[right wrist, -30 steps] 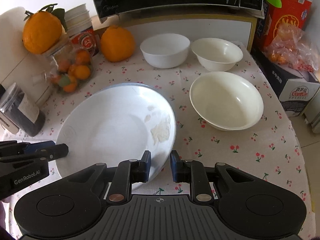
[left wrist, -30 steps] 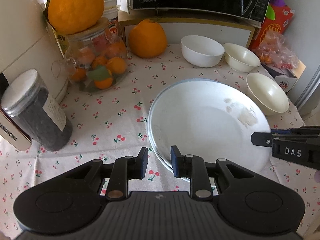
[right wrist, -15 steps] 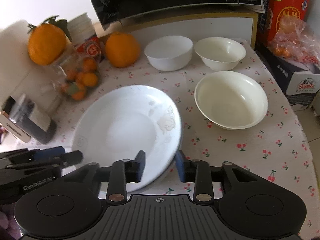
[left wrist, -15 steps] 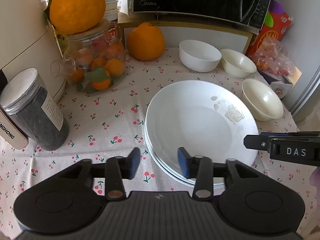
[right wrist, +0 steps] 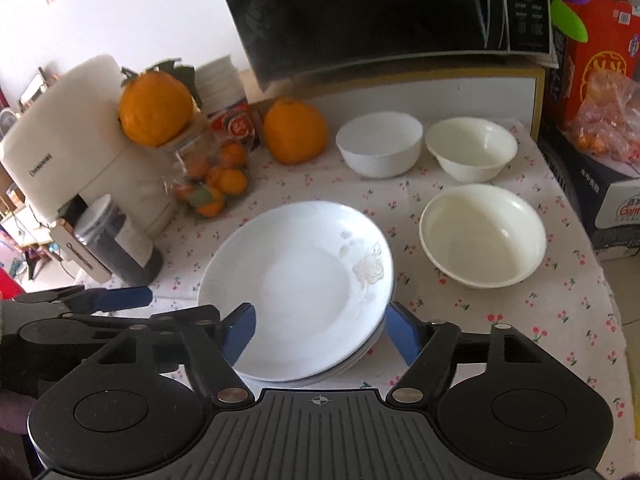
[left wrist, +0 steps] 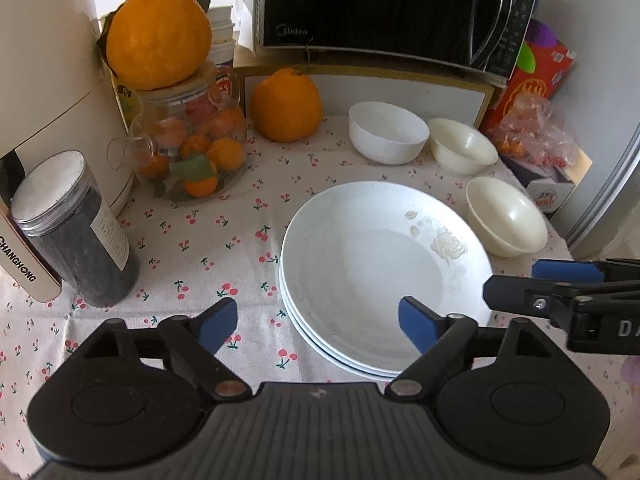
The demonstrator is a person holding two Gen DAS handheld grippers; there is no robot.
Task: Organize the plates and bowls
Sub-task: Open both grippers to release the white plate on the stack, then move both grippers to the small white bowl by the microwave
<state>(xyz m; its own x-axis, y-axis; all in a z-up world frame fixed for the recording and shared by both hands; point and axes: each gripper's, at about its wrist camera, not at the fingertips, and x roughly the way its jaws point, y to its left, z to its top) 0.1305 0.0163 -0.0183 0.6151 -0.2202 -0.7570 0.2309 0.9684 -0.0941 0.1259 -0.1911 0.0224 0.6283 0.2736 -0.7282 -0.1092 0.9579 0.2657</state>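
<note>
A stack of white plates (left wrist: 384, 264) lies on the cherry-print tablecloth (left wrist: 208, 240); the stack also shows in the right wrist view (right wrist: 300, 288). My left gripper (left wrist: 320, 324) is open at the stack's near left edge, touching nothing. My right gripper (right wrist: 320, 332) is open over the stack's near right edge, and shows at the right of the left wrist view (left wrist: 560, 288). Three bowls stand behind and right: a white one (right wrist: 380, 144), a cream one (right wrist: 472, 152), and a wider cream one (right wrist: 484, 236).
A glass jar of small oranges (left wrist: 188, 152) with a big orange (left wrist: 156, 44) on top, another orange (left wrist: 286, 106), a dark canister (left wrist: 76, 232) and a white appliance (left wrist: 48, 60) stand left. A microwave (left wrist: 384, 8) is behind. Boxes (right wrist: 600, 60) stand right.
Both grippers have opened wide and let go of the top plate, which now rests flat on the stack. Both have pulled back and up a little.
</note>
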